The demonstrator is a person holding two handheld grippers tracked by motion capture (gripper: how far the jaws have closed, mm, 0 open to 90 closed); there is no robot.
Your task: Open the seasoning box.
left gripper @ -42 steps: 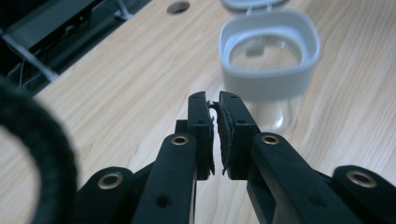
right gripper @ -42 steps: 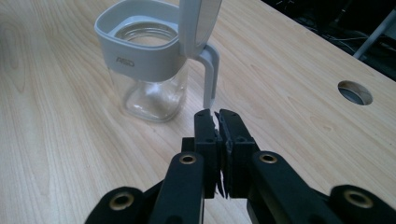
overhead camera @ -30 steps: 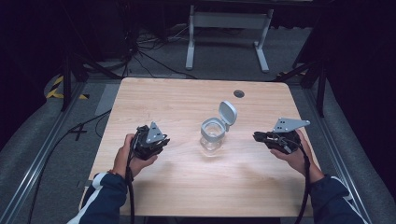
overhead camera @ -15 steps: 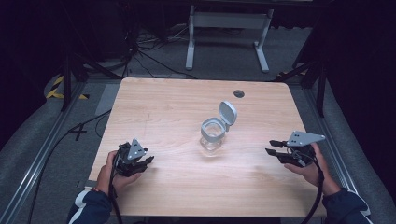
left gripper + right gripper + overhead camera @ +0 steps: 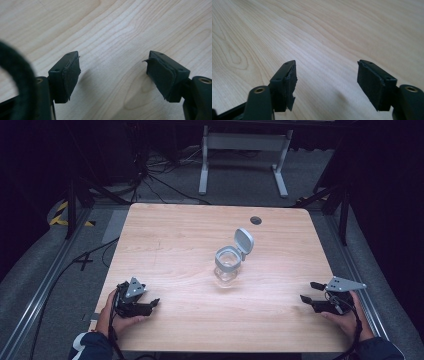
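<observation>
A clear jar (image 5: 228, 268) with a grey flip lid (image 5: 244, 241) standing up open sits near the middle of the wooden table (image 5: 170, 235). My left gripper (image 5: 152, 304) rests low at the near left corner, well apart from the jar. Its jaws have just been opening, and the left gripper view (image 5: 113, 60) has bare wood between the pads. My right gripper (image 5: 310, 291) is at the near right edge, pointing left. Its jaws have also just been opening, with nothing between them in the right gripper view (image 5: 327, 65).
A dark round cable hole (image 5: 256, 220) lies in the tabletop at the far right. Beyond the table stands a grey metal frame (image 5: 242, 142), with cables on the floor. A dark cable loop (image 5: 15, 75) curves by the left jaw.
Both hands drew back from beside the jar toward the near edge, the left one leftward and the right one rightward, and sank lower. Both pairs of jaws went from nearly closed to wide apart.
</observation>
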